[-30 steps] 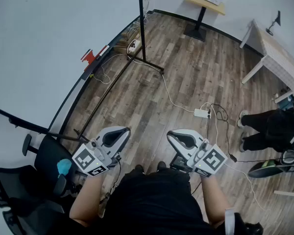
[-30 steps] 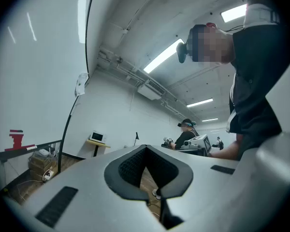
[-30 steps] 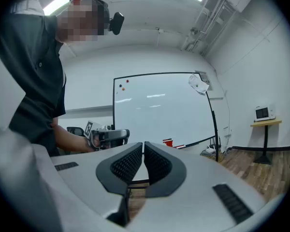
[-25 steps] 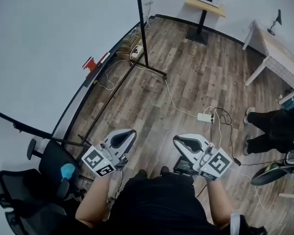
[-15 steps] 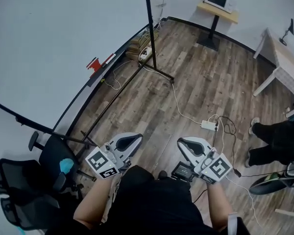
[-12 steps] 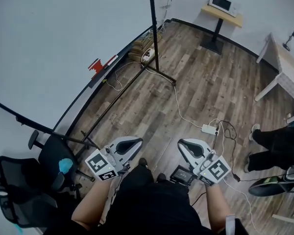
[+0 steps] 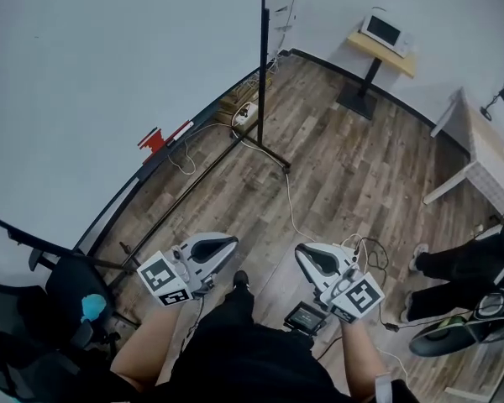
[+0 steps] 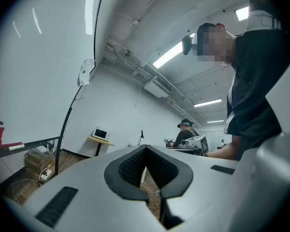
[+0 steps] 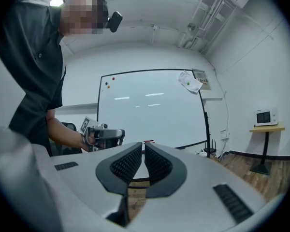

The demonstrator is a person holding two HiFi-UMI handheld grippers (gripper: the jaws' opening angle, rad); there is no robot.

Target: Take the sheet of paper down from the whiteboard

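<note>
**A:** State of the left gripper (image 8: 145, 152)?

**B:** Its jaws are seen pressed together, with nothing between them. It is held low, near the body, left of the right gripper (image 9: 143, 151).

**A:** And the right one?

**B:** Its jaws are almost together, with only a thin slit left between the ribbed pads (image 9: 127, 164). Nothing is gripped. Both grippers are pointed roughly level.

**A:** Where is the sheet of paper (image 9: 189, 82) found?

**B:** It is seen fixed at the upper right corner of the whiteboard (image 9: 150, 108), hanging tilted and rumpled, with a small green spot on it. It is well apart from both grippers and untouched.

**A:** Anything else noted?

**B:** A red item (image 7: 154, 140) is seen on the board's lower rail. A microwave (image 7: 380, 30) is set on a small table at the far right.
</note>
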